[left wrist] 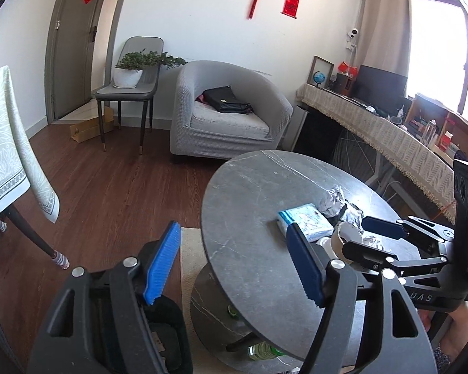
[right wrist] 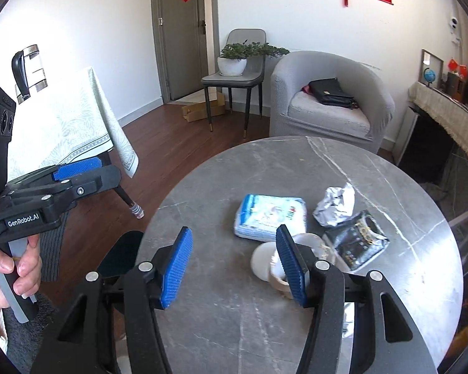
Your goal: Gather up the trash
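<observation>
Round grey table (right wrist: 390,187) carries litter; right tongs (right wrist: 234,268) spread wide, grasping nothing; left tongs (left wrist: 234,265) likewise released.

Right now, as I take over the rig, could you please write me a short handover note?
Left gripper: open, empty, off the left edge of the round table.
Right gripper: open, empty, low over the table's near side.
Trash, all on the table: crumpled paper, black foil wrapper, tape roll beside a pale round lid. The tissue pack lies there too.
Dark bin on the floor under the left gripper.
Done: nothing visibly collected. Left: every piece.
</observation>
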The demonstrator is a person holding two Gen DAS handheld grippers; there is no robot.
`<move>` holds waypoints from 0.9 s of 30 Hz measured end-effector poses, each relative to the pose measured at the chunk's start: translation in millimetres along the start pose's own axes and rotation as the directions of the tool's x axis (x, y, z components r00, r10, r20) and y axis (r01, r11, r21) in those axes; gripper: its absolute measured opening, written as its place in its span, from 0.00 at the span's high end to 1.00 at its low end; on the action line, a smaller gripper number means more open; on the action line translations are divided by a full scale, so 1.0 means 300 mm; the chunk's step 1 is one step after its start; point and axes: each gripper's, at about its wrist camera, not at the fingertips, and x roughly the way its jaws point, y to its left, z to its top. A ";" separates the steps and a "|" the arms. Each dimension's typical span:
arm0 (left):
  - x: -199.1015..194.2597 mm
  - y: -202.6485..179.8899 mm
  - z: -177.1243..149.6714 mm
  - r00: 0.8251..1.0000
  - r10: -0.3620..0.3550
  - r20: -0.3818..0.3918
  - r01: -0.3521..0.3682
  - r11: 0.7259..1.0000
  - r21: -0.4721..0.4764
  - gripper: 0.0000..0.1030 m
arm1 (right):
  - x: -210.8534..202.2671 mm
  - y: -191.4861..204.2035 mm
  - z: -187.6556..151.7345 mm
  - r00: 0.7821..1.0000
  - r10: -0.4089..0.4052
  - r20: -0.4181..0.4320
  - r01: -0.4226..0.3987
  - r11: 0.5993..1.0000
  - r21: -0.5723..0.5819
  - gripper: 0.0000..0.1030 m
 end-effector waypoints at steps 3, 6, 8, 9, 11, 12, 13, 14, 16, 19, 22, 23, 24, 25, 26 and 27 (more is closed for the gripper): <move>0.048 -0.071 -0.008 0.999 -0.040 -0.023 0.041 0.999 0.016 0.28 | -0.041 -0.073 -0.032 0.999 -0.029 0.026 0.029 1.000 0.011 0.31; 0.086 -0.145 -0.013 0.996 -0.079 -0.037 0.081 0.996 0.032 0.28 | -0.062 -0.138 -0.059 0.999 -0.043 0.025 0.042 0.998 0.039 0.30; 0.105 -0.190 -0.019 0.993 -0.108 -0.042 0.110 0.993 0.040 0.26 | -0.070 -0.171 -0.078 0.999 -0.052 0.012 0.051 0.997 0.051 0.30; 0.114 -0.214 -0.025 0.992 -0.120 -0.044 0.122 0.992 0.043 0.26 | -0.075 -0.184 -0.091 0.998 -0.055 0.009 0.054 0.997 0.053 0.29; 0.139 -0.252 -0.029 0.989 -0.140 -0.054 0.143 0.989 0.049 0.26 | -0.072 -0.213 -0.116 0.998 -0.067 -0.015 0.067 0.996 0.055 0.29; 0.154 -0.271 -0.032 0.988 -0.143 -0.062 0.147 0.988 0.053 0.26 | -0.075 -0.229 -0.134 0.997 -0.070 -0.025 0.071 0.996 0.055 0.29; 0.170 -0.288 -0.037 0.987 -0.145 -0.072 0.150 0.987 0.059 0.26 | -0.074 -0.243 -0.146 0.997 -0.070 -0.034 0.072 0.996 0.056 0.29; 0.184 -0.307 -0.039 0.986 -0.146 -0.080 0.151 0.986 0.064 0.26 | -0.076 -0.259 -0.162 0.997 -0.069 -0.045 0.072 0.996 0.058 0.29; 0.211 -0.333 -0.046 0.984 -0.149 -0.095 0.156 0.985 0.071 0.26 | -0.076 -0.281 -0.178 0.997 -0.058 -0.056 0.062 0.996 0.066 0.29; 0.246 -0.370 -0.052 0.982 -0.150 -0.110 0.159 0.984 0.077 0.26 | -0.078 -0.302 -0.197 0.997 -0.044 -0.068 0.049 0.996 0.072 0.29; 0.281 -0.407 -0.064 0.981 -0.145 -0.129 0.157 0.983 0.090 0.26 | -0.081 -0.310 -0.219 0.997 -0.027 -0.076 0.033 0.997 0.071 0.29; 0.292 -0.419 -0.068 0.981 -0.143 -0.135 0.156 0.983 0.096 0.27 | -0.080 -0.311 -0.223 0.997 -0.021 -0.077 0.026 0.997 0.069 0.29; 0.302 -0.430 -0.071 0.980 -0.142 -0.139 0.156 0.982 0.101 0.27 | -0.081 -0.311 -0.222 0.997 -0.016 -0.078 0.021 0.998 0.065 0.29; 0.311 -0.438 -0.074 0.980 -0.140 -0.143 0.155 0.982 0.104 0.28 | -0.079 -0.311 -0.224 0.997 -0.009 -0.079 0.014 0.998 0.062 0.29; 0.318 -0.446 -0.076 0.980 -0.139 -0.143 0.154 0.983 0.103 0.29 | -0.080 -0.311 -0.225 0.997 -0.004 -0.079 0.009 0.998 0.059 0.29; 0.325 -0.450 -0.078 0.979 -0.141 -0.145 0.156 0.983 0.099 0.31 | -0.079 -0.311 -0.227 0.997 0.002 -0.079 0.002 0.998 0.057 0.29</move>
